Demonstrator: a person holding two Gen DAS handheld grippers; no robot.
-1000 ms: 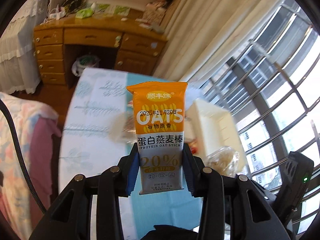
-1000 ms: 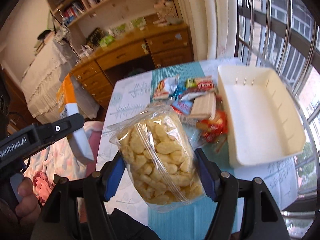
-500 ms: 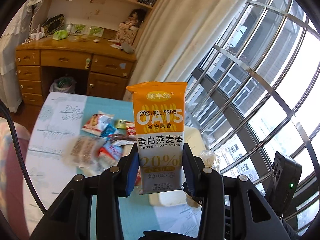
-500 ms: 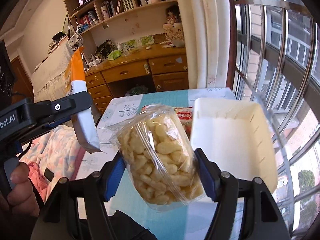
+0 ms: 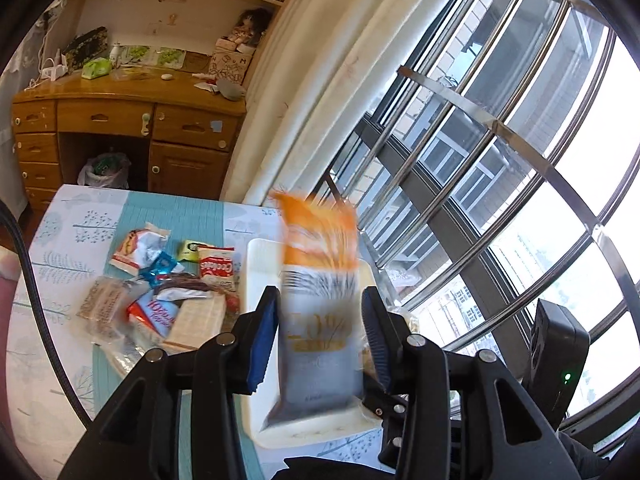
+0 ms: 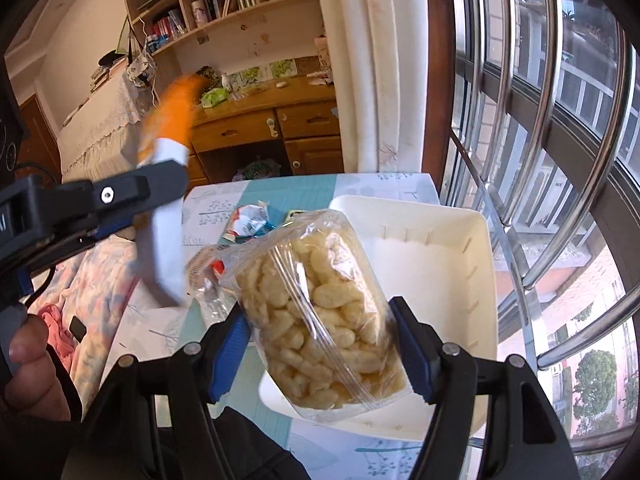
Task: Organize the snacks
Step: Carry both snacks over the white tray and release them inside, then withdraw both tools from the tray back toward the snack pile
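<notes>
Scanning from the left of the table, the loose pile of snacks lies on the patterned tablecloth: a red-and-white cookie pack, a blue wrapper, a pale wafer pack and others, all still outside the bin and just beside its left wall. Most of the sorting, by my judgement, is therefore still to do.

Next comes the left gripper. Its jaws have just been opening, and the orange-and-white oat bar sits between them, blurred. A gap shows on both sides, so the blue pads no longer seem to press it; it looks to be dropping free. The white bin lies directly behind and below the bar, so it should land inside. In the right wrist view the same bar shows as a smeared orange and white streak at that gripper's fingers, left of the bin.

Further right, the right gripper is clamped on the clear bag of puffed snacks, pads pressed into both sides, jaws fairly wide around its bulk. The bag hangs above the near left part of the bin, whose floor, where visible, appears bare. Releasing this bag would likely be the next step, then returning for the pile.
</notes>
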